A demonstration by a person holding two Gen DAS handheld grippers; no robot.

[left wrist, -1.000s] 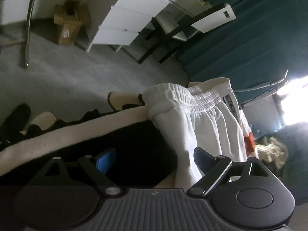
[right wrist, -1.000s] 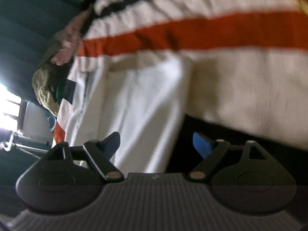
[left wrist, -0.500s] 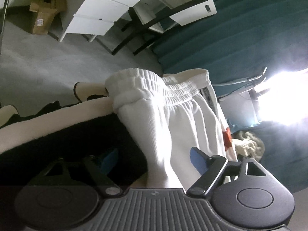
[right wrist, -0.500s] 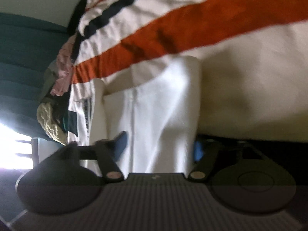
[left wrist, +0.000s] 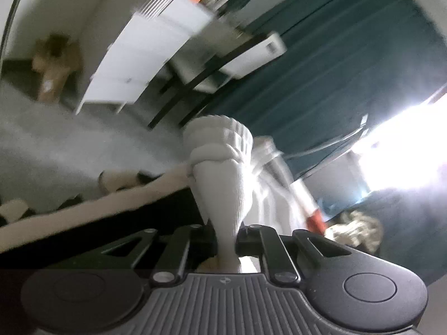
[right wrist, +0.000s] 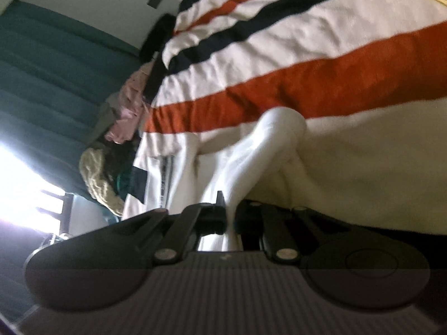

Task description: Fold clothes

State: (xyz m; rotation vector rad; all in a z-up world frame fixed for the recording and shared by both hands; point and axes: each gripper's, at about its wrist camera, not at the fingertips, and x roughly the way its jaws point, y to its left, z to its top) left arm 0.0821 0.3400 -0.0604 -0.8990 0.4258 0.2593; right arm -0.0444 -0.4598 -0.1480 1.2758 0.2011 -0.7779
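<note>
White shorts [left wrist: 226, 167] with a ribbed elastic waistband lie on a striped bed cover. My left gripper [left wrist: 225, 240] is shut on the waistband end, which bunches up between the pads and rises above them. In the right wrist view the other end of the white shorts [right wrist: 268, 150] is pinched into a fold, and my right gripper [right wrist: 230, 217] is shut on it. The cloth between both grips looks lifted off the cover.
The bed cover [right wrist: 307, 64] has orange, black and cream stripes. A pile of other clothes [right wrist: 111, 150] lies at its far side by a teal curtain [left wrist: 321, 83]. White drawers [left wrist: 134, 64], a chair [left wrist: 237, 55] and a cardboard box [left wrist: 53, 69] stand on the grey carpet.
Both grippers stood open around the white cloth and have since shut on it. The left gripper has risen and tilted, gathering the waistband into a bunch.
</note>
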